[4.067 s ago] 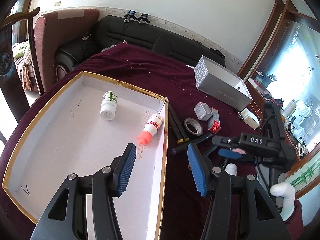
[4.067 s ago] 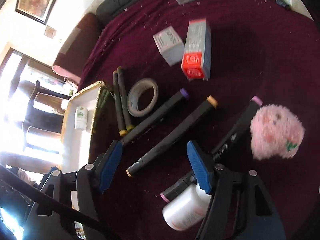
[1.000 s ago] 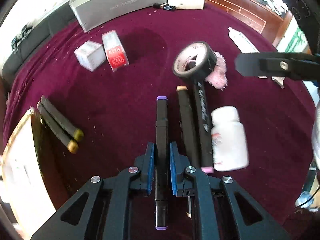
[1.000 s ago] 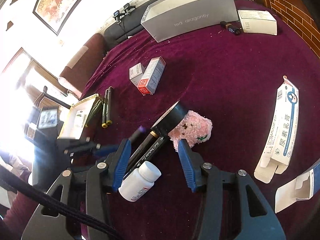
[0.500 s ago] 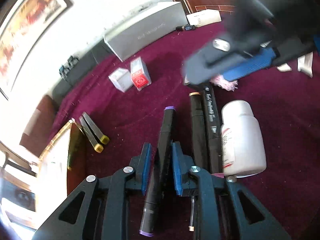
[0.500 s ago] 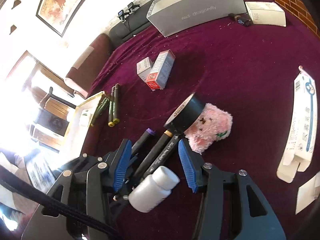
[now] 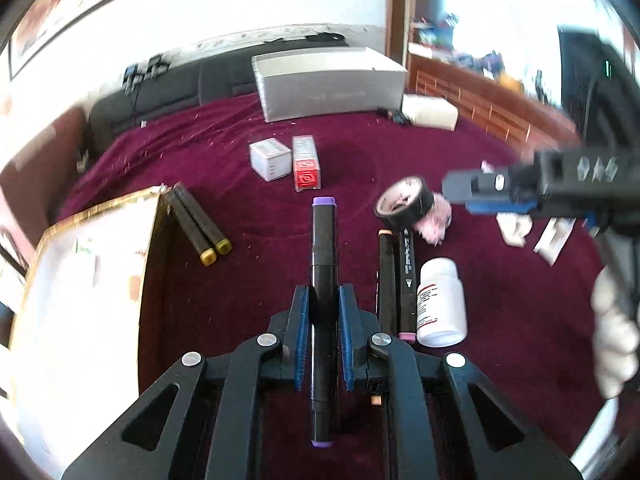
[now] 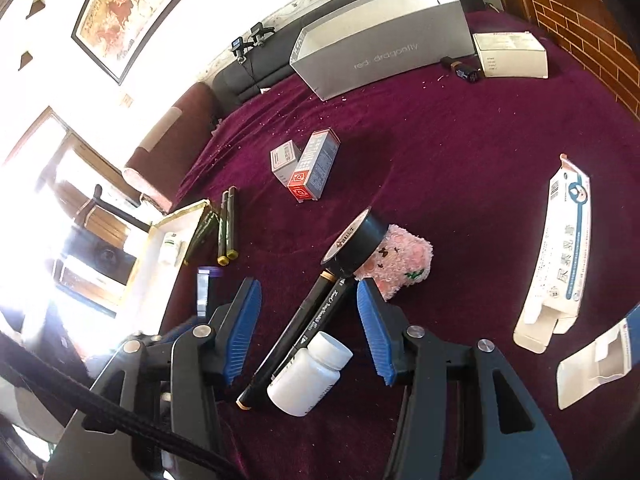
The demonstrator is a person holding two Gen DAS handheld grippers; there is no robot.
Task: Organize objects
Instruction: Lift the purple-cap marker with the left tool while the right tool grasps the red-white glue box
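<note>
The left gripper (image 7: 323,332) has its jaws clamped on a purple-capped marker (image 7: 323,248), gripped near the middle and held along the jaws, lifted clear of the maroon surface (image 7: 500,300). The right gripper (image 8: 308,332) hangs with its jaws apart and empty over the white pill bottle (image 8: 310,372) at the lower centre of its frame.

The step in hand looks like carrying the marker to the gold-rimmed box (image 7: 96,208) at the left of the left wrist view. To do it well, keep the marker level so it does not slide out, clear the box rim before lowering, and part the jaws only once it is low over the box floor. The right gripper, reaching in from the right of that view, should stay out of the path.

Counted across both views: one held marker; two markers (image 7: 396,280) lying side by side next to the pill bottle; two olive-capped markers (image 7: 200,224) just beside the box; one roll of black tape (image 7: 404,202) leaning on one pink plush toy (image 8: 404,260); two small cartons (image 7: 288,158) touching; one large grey box (image 7: 328,84); one bottle in the gold-rimmed box (image 8: 170,250), seen only in the right wrist view.
</note>
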